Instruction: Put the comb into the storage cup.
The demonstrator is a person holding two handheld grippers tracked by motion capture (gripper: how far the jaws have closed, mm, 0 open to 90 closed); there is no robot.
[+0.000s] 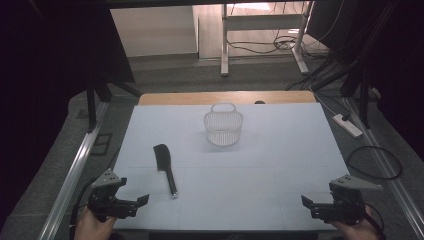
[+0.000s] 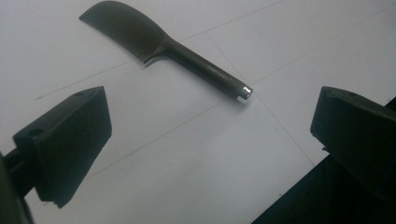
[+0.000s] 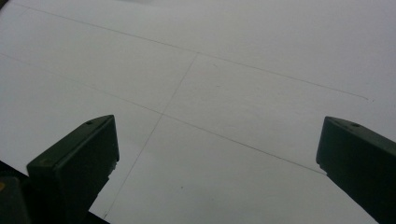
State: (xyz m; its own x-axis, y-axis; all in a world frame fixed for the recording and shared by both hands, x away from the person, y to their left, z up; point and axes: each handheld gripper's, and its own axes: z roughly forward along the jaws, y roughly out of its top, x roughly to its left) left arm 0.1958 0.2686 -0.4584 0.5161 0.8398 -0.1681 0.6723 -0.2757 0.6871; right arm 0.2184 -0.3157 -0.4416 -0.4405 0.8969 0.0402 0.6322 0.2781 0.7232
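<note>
High view: both claws wait at the near edge

High view has the left claw point(image 1: 142, 201) and right claw point(image 1: 306, 202) low at the near corners of the bench point(image 1: 280, 165), each with jaws apart and holding nothing. A black comb point(image 1: 165, 166) lies flat just ahead of the left claw and slightly to its right, handle end nearest it, which suits a grab on the handle. Farther ahead, well apart from both claws, a white basket point(image 1: 223, 127) stands upright with its handle raised, likely the place the comb goes. A pale sheet with faint seams covers the bench; a wood strip shows at its far edge. Beyond lie grey floor, cables, a power strip and white frame legs in a dim room.

Left gripper view looks between its two spread jaws at the comb point(image 2: 159, 44), lying ahead with its metal-tipped handle pointing back toward the claw, untouched.

Right gripper view shows its jaws wide over bare sheet point(image 3: 224, 93), nothing between them.
</note>
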